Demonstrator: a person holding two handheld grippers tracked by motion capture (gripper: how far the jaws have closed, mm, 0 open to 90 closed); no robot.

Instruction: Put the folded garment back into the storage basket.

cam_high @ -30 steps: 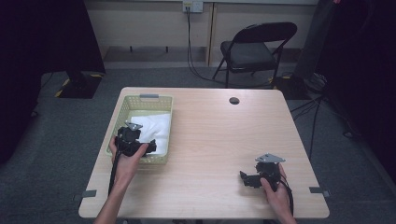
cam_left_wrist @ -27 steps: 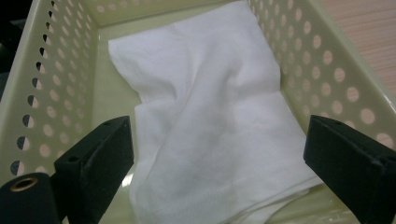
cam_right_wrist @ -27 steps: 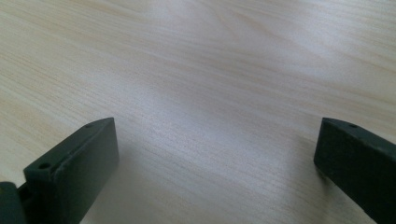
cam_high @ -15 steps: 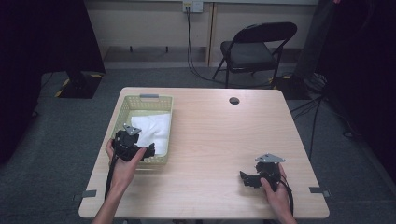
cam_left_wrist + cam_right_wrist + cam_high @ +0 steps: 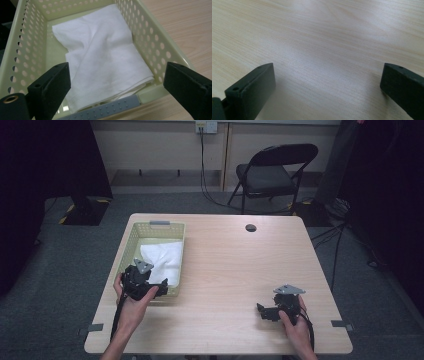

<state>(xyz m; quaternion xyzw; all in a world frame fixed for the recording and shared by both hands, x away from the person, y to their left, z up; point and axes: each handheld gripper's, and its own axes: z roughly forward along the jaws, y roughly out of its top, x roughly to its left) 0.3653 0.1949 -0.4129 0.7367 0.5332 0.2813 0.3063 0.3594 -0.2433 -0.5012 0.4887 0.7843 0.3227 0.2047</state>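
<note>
A pale yellow perforated basket (image 5: 129,244) stands at the table's left side, with a folded white cloth (image 5: 162,260) lying inside it. In the left gripper view the cloth (image 5: 102,52) fills most of the basket (image 5: 155,42) floor. My left gripper (image 5: 161,290) hovers at the basket's near end, open, its jaws spread wide over the near rim with nothing between them (image 5: 117,90). My right gripper (image 5: 261,311) rests low over the bare tabletop at the front right, open and empty (image 5: 327,85).
A black folding chair (image 5: 272,170) stands beyond the table's far edge. A small dark round grommet (image 5: 250,227) sits near the far edge of the wooden table (image 5: 235,270). Cables run along the floor at the right.
My left gripper has drawn back slightly toward the basket's near rim. The right gripper has stayed where it was.
</note>
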